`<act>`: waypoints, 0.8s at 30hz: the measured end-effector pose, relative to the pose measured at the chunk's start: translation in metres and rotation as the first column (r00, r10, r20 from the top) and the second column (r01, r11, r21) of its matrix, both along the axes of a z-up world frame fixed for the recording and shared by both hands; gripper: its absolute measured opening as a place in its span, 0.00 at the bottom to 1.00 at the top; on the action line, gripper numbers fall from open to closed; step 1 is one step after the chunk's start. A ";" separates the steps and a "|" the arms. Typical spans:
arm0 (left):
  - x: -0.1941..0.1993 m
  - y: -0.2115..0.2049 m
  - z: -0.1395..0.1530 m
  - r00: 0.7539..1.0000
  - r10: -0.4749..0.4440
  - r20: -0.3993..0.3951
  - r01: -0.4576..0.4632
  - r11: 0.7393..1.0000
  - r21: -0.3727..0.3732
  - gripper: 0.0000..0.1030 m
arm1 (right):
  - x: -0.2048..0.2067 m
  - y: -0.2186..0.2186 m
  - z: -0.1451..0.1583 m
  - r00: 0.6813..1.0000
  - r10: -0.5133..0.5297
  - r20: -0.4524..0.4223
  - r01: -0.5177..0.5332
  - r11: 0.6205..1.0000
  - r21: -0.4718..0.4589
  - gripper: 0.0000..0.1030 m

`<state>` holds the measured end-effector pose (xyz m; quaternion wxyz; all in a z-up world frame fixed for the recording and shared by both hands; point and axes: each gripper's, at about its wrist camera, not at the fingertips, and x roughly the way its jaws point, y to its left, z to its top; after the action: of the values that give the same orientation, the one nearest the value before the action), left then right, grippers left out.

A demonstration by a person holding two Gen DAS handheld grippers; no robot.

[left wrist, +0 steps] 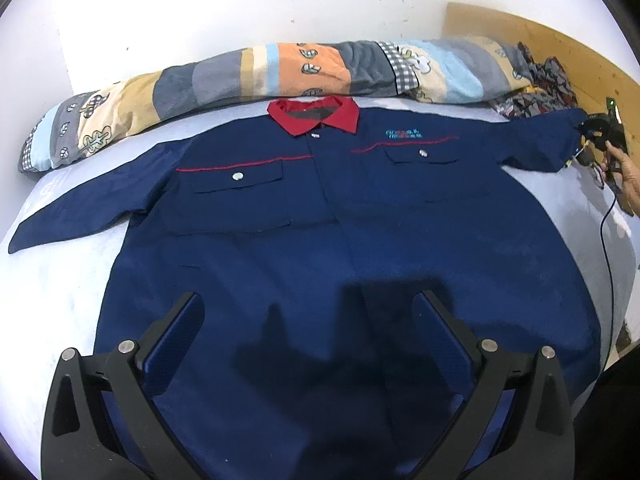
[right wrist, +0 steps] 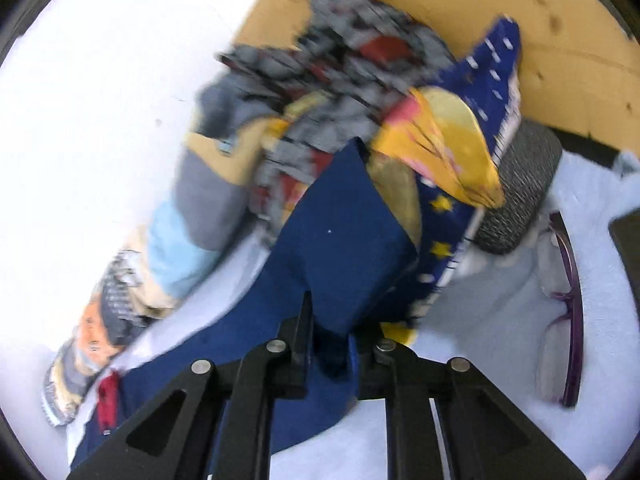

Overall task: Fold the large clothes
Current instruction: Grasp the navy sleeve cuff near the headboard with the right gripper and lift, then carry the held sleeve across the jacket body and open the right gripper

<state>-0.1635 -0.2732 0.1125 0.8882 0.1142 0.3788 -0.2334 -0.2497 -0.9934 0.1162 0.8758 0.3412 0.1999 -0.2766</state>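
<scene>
1. The right gripper (right wrist: 328, 344) is pinching the cuff end of the work shirt's (left wrist: 320, 216) sleeve (right wrist: 340, 248), its jaws drawn in tight on the navy cloth, with the fabric standing up in a stiff peak beyond the tips.
2. The left gripper (left wrist: 308, 320) is hovering over the shirt's lower front with its jaws spread wide and nothing between them; its shadow is falling on the cloth just below.
3. The shirt is lying face up and spread flat on the pale sheet (left wrist: 60, 288), red collar (left wrist: 314, 114) touching the rolled patchwork quilt (left wrist: 248, 76), both sleeves reaching outward from the body.
4. Seen from the left wrist view, the far sleeve tip is being held off to one side of the collar by the right gripper (left wrist: 600, 132) in the person's hand (left wrist: 624, 172).
5. Beyond that sleeve tip, a heap of crumpled clothes (right wrist: 352, 64) is sitting against the wooden headboard (right wrist: 520, 20); purple glasses (right wrist: 568, 280) are lying on the sheet beside it.
6. The cloth looks like mid-weight woven workwear: soft enough to drape, firm enough to hold a crease, light, not slippery, not fragile.
7. Good holds are likely the doubled edges: cuff, hem corner and shoulder seam. Buttons and pocket flaps are best avoided.
8. The glasses are probably the one thing at risk if the sleeve swings wide.
</scene>
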 end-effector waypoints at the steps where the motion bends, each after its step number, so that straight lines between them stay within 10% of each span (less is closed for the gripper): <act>1: -0.001 0.002 0.003 1.000 0.001 0.008 -0.001 1.000 -0.007 1.00 | 0.003 0.011 0.015 1.000 0.022 0.003 -0.022 0.999 -0.027 0.13; 14: -0.005 0.046 0.027 0.998 0.064 0.025 -0.061 0.992 -0.108 1.00 | 0.115 0.254 0.230 0.902 0.408 0.140 -0.372 0.900 -0.227 0.13; 19: -0.002 0.076 0.030 0.993 0.114 -0.002 -0.114 0.983 -0.141 1.00 | 0.189 0.389 0.221 0.817 0.570 0.087 -0.534 0.805 -0.258 0.13; 24: 0.004 0.106 0.028 0.986 0.168 -0.023 -0.169 0.972 -0.163 1.00 | 0.273 0.533 0.114 0.707 0.703 -0.075 -0.702 0.686 -0.193 0.13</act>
<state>-0.1600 -0.1674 0.1401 0.9095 0.0070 0.3706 -0.1880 0.0234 -0.4606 0.2306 0.9459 0.1466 0.2831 0.0611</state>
